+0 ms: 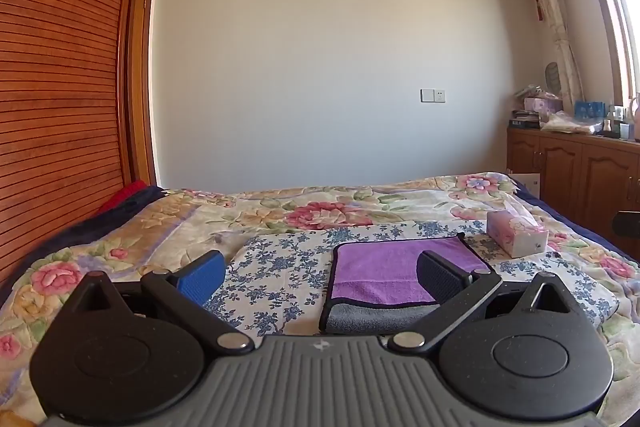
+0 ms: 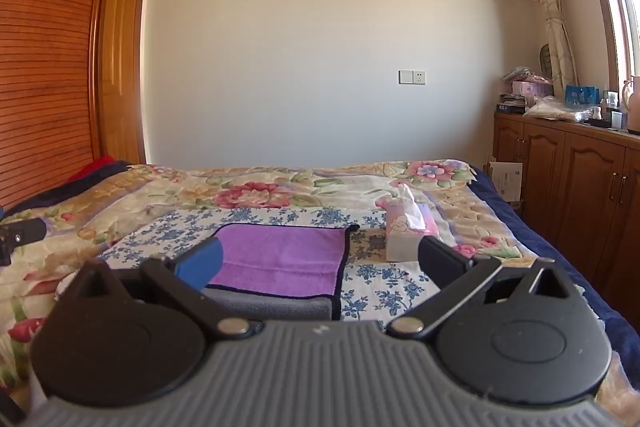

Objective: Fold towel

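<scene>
A purple towel [image 1: 384, 271] with a grey underside and dark trim lies folded on a blue-flowered cloth [image 1: 280, 267] on the bed. Its grey layer sticks out at the near edge. My left gripper [image 1: 320, 275] is open and empty, hovering just in front of the towel, its right finger over the towel's near right part. In the right wrist view the towel [image 2: 280, 255] lies ahead and left. My right gripper [image 2: 320, 263] is open and empty, its blue left finger over the towel's near left corner.
A tissue box [image 1: 516, 233] stands on the bed right of the towel; it also shows in the right wrist view [image 2: 408, 231]. A floral quilt [image 1: 304, 211] covers the bed. A wooden wardrobe [image 1: 60, 87] is at left, wooden cabinets [image 2: 568, 187] at right.
</scene>
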`<state>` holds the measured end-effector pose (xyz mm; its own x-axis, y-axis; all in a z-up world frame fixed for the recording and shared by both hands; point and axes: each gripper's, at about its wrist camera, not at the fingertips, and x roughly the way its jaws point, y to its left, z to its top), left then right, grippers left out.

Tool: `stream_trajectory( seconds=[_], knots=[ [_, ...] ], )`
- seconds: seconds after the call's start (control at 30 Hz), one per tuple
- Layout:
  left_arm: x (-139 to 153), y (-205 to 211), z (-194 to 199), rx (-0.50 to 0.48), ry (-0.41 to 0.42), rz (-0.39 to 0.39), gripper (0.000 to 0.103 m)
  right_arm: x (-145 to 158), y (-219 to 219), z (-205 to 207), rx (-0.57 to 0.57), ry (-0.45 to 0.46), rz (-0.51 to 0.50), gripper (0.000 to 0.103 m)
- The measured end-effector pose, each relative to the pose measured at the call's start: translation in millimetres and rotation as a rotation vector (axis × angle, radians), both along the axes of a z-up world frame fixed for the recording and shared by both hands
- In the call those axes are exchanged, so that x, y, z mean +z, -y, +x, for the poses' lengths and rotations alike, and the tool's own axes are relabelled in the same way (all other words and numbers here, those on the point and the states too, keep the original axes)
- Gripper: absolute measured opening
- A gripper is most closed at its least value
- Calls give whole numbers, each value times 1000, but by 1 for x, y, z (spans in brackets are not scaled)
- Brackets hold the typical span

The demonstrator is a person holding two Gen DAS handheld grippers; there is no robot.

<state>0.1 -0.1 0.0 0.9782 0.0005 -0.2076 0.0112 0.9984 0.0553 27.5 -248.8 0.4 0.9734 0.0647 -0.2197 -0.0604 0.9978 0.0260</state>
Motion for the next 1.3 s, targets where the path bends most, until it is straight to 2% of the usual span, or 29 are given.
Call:
stream_trajectory(
  seconds=[1.3],
  knots=[
    [0, 0, 0, 0, 4, 11, 103, 0, 0, 1, 1, 2, 6, 103]
  ],
)
